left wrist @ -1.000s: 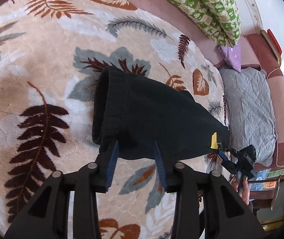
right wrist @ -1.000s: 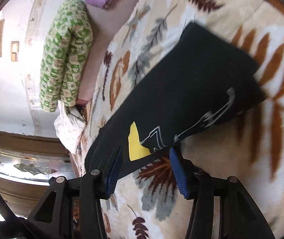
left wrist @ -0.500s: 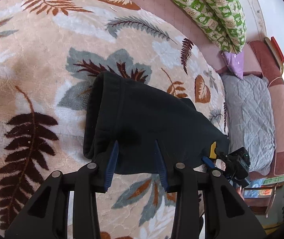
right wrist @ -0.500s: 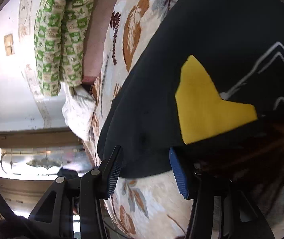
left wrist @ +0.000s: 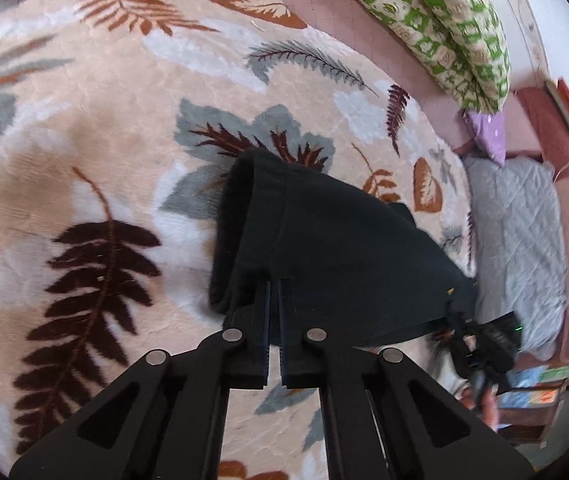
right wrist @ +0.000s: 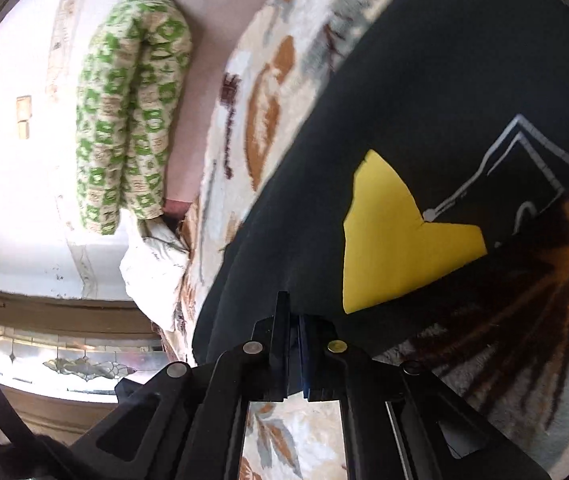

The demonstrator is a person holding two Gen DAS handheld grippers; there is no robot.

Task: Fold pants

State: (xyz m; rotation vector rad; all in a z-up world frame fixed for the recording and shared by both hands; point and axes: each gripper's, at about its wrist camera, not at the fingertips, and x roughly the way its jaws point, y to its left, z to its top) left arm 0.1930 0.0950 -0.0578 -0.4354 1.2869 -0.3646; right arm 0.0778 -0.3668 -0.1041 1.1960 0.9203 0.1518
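Observation:
Black pants (left wrist: 344, 248) lie folded in a long strip on a leaf-patterned blanket (left wrist: 104, 120). My left gripper (left wrist: 274, 288) is shut on the near edge of the strip, close to its rounded left end, pinching the fabric. At the other end the right gripper (left wrist: 484, 344) shows as a dark shape at the pants' corner. In the right wrist view the pants (right wrist: 424, 100) carry a yellow patch (right wrist: 388, 240) and grey line print. My right gripper (right wrist: 293, 308) is shut on their near edge beside the patch.
A green-patterned rolled quilt (left wrist: 444, 12) lies along the pink headboard, with a purple pillow (left wrist: 484, 136) and a grey quilted mat (left wrist: 520, 240) to the right. A white bundle (right wrist: 152, 264) sits at the blanket's far corner. A window shows low in the right wrist view.
Both grippers went from open to shut, each pinching the pants' near edge. The right gripper first moved in close to the yellow patch; the left one stayed in place.

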